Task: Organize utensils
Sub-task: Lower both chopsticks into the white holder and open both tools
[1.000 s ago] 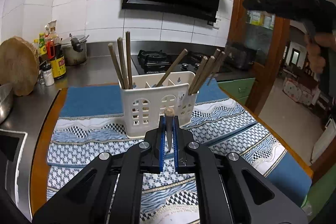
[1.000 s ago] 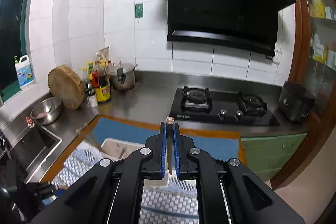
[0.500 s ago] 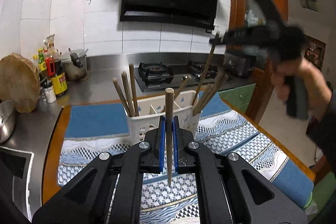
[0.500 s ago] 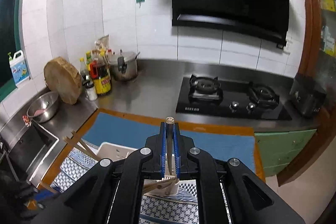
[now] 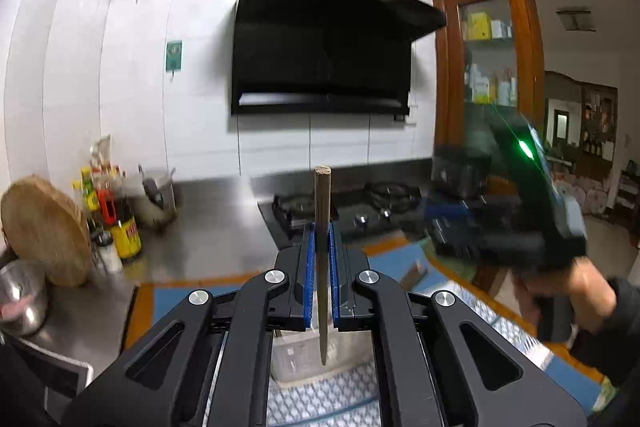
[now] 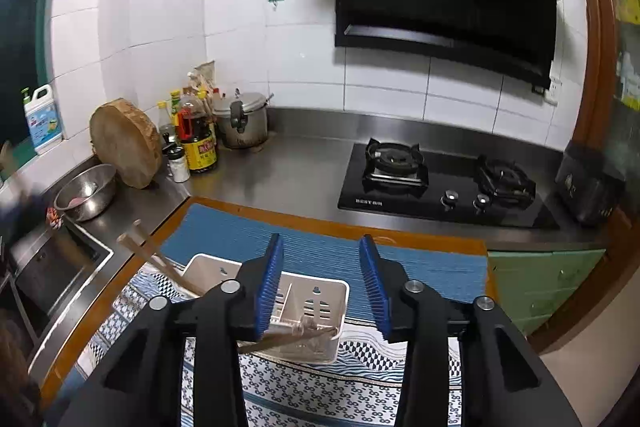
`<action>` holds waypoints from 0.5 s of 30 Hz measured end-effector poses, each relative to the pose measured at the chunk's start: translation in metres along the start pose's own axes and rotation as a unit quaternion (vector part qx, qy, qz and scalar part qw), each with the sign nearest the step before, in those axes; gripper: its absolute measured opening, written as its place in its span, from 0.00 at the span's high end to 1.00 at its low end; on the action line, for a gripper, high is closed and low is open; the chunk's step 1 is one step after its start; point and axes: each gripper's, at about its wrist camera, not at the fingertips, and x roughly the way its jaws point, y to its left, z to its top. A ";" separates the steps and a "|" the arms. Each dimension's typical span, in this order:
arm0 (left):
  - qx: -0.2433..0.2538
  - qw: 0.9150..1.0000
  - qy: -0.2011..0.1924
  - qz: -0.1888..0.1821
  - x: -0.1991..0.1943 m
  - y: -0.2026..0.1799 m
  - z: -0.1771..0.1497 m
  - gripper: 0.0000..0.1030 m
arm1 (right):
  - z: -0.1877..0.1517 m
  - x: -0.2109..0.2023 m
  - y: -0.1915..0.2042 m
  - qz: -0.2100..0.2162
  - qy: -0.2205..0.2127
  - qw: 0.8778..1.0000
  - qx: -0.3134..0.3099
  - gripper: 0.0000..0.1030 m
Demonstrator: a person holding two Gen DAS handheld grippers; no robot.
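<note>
**Right chopstick dropped in, left one still up in the air**

Since half a second ago the right gripper [image 6: 326, 283] has just been opening its fingers, and the chopstick it was pinching is gone from between them. Nothing sits between the blue pads now; they stand spread over the white utensil caddy [image 6: 320, 291]. Brown chopsticks [image 6: 292, 337] lie slanted across the caddy's near compartment, so I'd guess the released one is among them.

Left gripper [image 5: 322, 267] is clearly higher than before: the caddy was in front of it, now only a bit shows below the fingers. Its fingers are pressed onto one upright chopstick [image 5: 322, 255], the tip hanging just above the caddy.

What could go wrong: the sticks lying crosswise could block that slot, so the next one might bounce off or end up leaning out. Also the left stick is gripped mid-length, so it could swivel if it bumps the rim.

Only the right view shows inside the caddy, plus two more chopsticks [image 6: 154, 257] sticking out at its left end. Only the left view shows the person's hand [image 5: 576, 291] on the right gripper, blurred, over the patterned mat [image 5: 320, 399] on the table [image 6: 304, 175].
</note>
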 end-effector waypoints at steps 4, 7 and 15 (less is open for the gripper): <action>0.011 1.000 -0.023 0.019 0.013 -0.001 0.023 0.95 | -0.013 -0.017 0.004 0.002 -0.011 1.000 -0.019 0.52; 0.016 0.999 -0.021 0.033 0.032 -0.002 0.028 0.95 | -0.029 -0.029 0.005 0.009 -0.015 0.999 -0.026 0.51; 0.001 0.999 -0.001 0.050 0.075 0.006 0.013 0.95 | -0.063 -0.034 0.002 0.024 -0.009 0.999 -0.033 0.48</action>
